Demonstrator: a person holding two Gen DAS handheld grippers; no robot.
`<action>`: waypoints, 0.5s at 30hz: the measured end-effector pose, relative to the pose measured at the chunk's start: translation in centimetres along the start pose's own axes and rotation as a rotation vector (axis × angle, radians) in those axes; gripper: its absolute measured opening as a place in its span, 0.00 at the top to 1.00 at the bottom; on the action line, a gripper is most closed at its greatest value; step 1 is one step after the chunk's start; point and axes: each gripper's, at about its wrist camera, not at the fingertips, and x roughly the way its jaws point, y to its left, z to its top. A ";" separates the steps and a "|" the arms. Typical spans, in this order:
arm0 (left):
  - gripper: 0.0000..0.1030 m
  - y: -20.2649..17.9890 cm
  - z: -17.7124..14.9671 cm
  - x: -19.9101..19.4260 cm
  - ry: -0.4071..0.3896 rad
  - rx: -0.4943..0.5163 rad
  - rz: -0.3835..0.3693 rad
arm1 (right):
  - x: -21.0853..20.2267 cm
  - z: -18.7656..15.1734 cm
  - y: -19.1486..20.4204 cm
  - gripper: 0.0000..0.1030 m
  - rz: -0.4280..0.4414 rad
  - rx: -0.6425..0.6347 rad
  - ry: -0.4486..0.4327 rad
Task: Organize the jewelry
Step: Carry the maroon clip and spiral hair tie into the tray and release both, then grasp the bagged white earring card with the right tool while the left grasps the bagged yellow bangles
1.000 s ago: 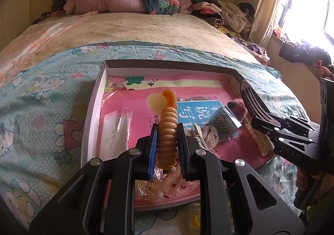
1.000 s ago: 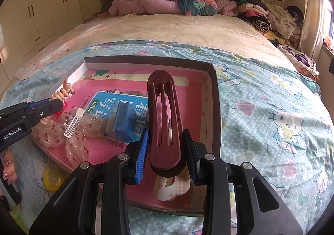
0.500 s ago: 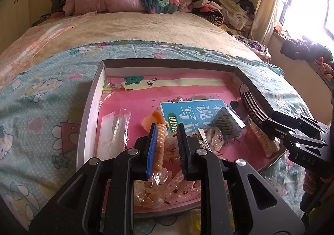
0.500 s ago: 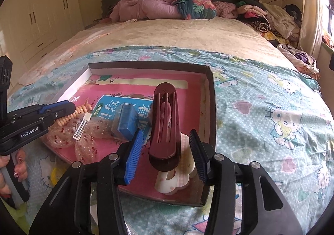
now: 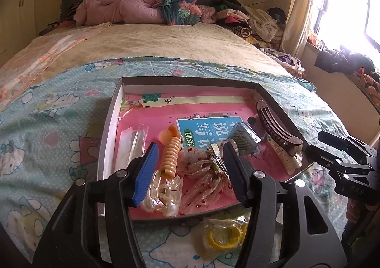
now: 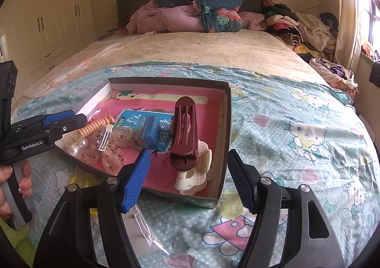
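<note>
Inside the box point(image 5: 111, 111), ribbed orange hair clip point(image 5: 171, 153), maroon hair clip point(image 6: 185, 137); both grippers' jaws released.

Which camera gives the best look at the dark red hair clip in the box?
The right wrist view. The dark red hair clip sits near centre, its full length and slots visible, resting on a white clip. In the left wrist view it lies at the box's right edge, smaller and seen obliquely.

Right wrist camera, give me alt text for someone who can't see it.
The open right gripper hovers just before a shallow box on a Hello Kitty bedsheet, where a maroon hair clip lies over a white clip. The left gripper, also open, reaches in beside an orange spiral clip.
</note>
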 end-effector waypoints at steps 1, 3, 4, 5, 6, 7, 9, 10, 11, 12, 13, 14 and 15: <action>0.49 -0.1 -0.1 -0.3 -0.003 0.002 0.000 | -0.3 -0.2 0.0 0.35 0.002 0.000 -0.002; 0.46 -0.3 -0.2 -0.7 -0.009 0.005 0.000 | -1.0 -0.4 0.1 0.32 0.002 -0.001 -0.008; 0.43 -0.4 -0.4 -1.0 -0.012 0.006 0.000 | -1.2 -0.6 0.1 0.31 0.004 -0.003 -0.009; 0.40 -0.4 -0.5 -1.2 -0.013 0.005 0.001 | -1.5 -0.7 0.3 0.30 0.004 -0.004 -0.012; 0.39 -0.5 -0.6 -1.4 -0.016 0.004 0.000 | -1.8 -0.9 0.3 0.29 0.004 -0.006 -0.016; 0.38 -0.5 -0.8 -1.6 -0.018 0.004 0.000 | -2.1 -1.0 0.4 0.28 0.005 -0.007 -0.017; 0.34 -0.6 -1.1 -2.1 -0.021 0.003 0.000 | -2.6 -1.2 0.5 0.27 0.008 -0.006 -0.021; 0.32 -0.6 -1.2 -2.3 -0.022 0.001 0.001 | -2.8 -1.3 0.5 0.27 0.009 -0.005 -0.023; 0.29 -0.6 -1.3 -2.5 -0.024 0.001 0.001 | -3.1 -1.5 0.5 0.26 0.009 -0.006 -0.026; 0.28 -0.6 -1.5 -2.8 -0.027 0.000 0.003 | -3.4 -1.6 0.5 0.26 0.010 -0.006 -0.026; 0.27 -0.6 -1.6 -3.0 -0.029 -0.001 0.004 | -3.6 -1.7 0.6 0.26 0.011 -0.007 -0.027; 0.25 -0.7 -1.8 -3.2 -0.031 -0.003 0.004 | -3.8 -1.9 0.5 0.25 0.013 -0.010 -0.028; 0.22 -0.6 -1.9 -3.4 -0.033 -0.004 0.005 | -4.0 -2.0 0.6 0.25 0.013 -0.013 -0.029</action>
